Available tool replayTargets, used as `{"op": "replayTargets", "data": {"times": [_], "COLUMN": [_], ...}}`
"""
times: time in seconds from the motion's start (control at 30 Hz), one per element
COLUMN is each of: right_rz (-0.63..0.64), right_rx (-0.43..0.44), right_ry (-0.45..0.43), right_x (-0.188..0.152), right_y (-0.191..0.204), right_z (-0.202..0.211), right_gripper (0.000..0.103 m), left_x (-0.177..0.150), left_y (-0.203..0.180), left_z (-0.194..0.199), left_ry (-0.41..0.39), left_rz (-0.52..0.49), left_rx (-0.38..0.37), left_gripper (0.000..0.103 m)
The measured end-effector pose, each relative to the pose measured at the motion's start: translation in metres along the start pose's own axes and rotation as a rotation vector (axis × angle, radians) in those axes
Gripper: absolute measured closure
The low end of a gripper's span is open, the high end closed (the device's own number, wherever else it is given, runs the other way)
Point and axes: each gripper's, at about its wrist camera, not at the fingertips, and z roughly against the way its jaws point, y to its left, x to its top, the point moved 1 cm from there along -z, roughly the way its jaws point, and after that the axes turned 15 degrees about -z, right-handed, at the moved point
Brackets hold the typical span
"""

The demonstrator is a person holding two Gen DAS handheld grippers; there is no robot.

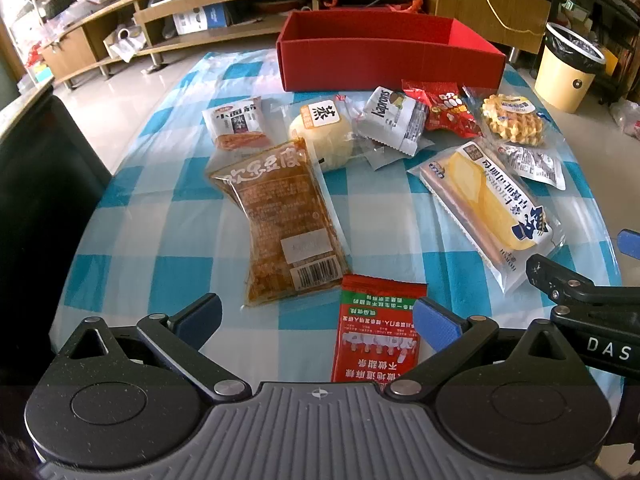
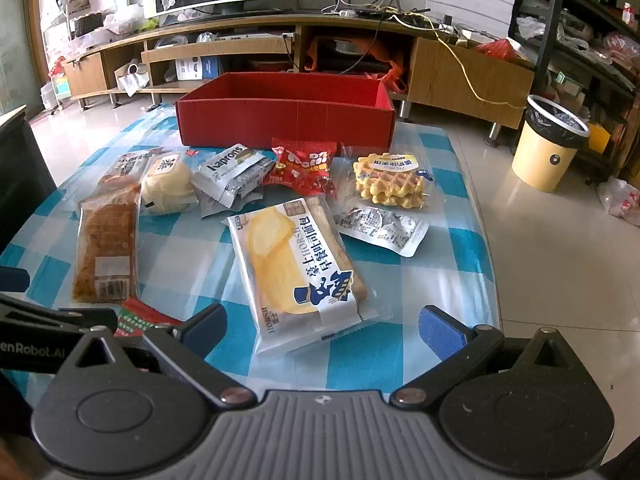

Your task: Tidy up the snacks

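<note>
Several wrapped snacks lie on a blue-and-white checked tablecloth point(image 1: 168, 216) in front of an empty red box point(image 1: 384, 56) point(image 2: 288, 120). My left gripper point(image 1: 316, 320) is open low over the near edge, with a red sachet point(image 1: 376, 332) lying between its fingers and a brown tofu pack point(image 1: 280, 220) just ahead. My right gripper point(image 2: 322, 330) is open too, right behind a white bread pack point(image 2: 300, 268) point(image 1: 488, 208). Further back lie a round bun point(image 1: 324, 132), a Kaprons pack point(image 2: 232, 172), a red candy bag point(image 2: 304, 168) and a waffle point(image 2: 388, 184).
A yellow bin point(image 2: 548, 148) with a black liner stands on the tiled floor to the right. A long wooden TV cabinet point(image 2: 260, 52) runs behind the table. A dark chair back point(image 1: 44, 184) stands at the table's left. The right gripper's arm point(image 1: 588, 296) enters the left view.
</note>
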Motion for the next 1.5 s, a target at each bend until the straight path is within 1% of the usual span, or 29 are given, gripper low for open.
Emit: {"op": "replayTargets", "data": {"times": [0.4,0.6,0.83,1.03,1.13,1.2,1.3,1.4,1.47,1.5], "right_rz": [0.003,0.011,0.016,0.022,0.06,0.106,0.164,0.204,0.228,0.232], "right_rx": [-0.003,-0.006,-0.006,-0.001,0.017,0.017,0.031,0.059,0.081,0.084], "right_ry": [0.015,0.032,0.061,0.086,0.089,0.075,0.083,0.117,0.16,0.168], "right_x": [-0.001,-0.002,-0.001,0.012,0.021,0.028,0.037,0.045,0.048,0.048], "right_y": [0.0,0.0,-0.002,-0.005,0.001,0.007,0.012,0.015,0.018,0.019], "right_z": [-0.002,-0.005,-0.013,-0.027,-0.035,-0.04,-0.053,-0.068,-0.079,-0.084], "right_gripper": [0.003,0.003,0.003,0.003,0.003,0.003,0.003,0.003,0.004,0.004], "left_x": [-0.001,-0.003,-0.008,-0.016,-0.019,-0.021,-0.022,-0.021,-0.022,-0.023], "left_y": [-0.001,-0.002,-0.008,-0.019,-0.024,-0.024,-0.022,-0.017,-0.013,-0.01], "left_z": [-0.001,-0.005,-0.016,-0.032,-0.038,-0.041,-0.043,-0.048,-0.051,-0.052], "left_ry": [0.006,0.022,0.077,0.147,0.169,0.18,0.191,0.204,0.217,0.222], "left_rz": [-0.003,-0.008,-0.034,-0.073,-0.094,-0.087,-0.075,-0.056,-0.031,-0.012], "left_rx": [0.001,-0.003,-0.023,-0.056,-0.054,-0.057,-0.057,-0.069,-0.087,-0.098], "left_gripper": [0.001,0.001,0.001,0.001,0.0,0.0,0.0,0.0,0.0,0.0]}}
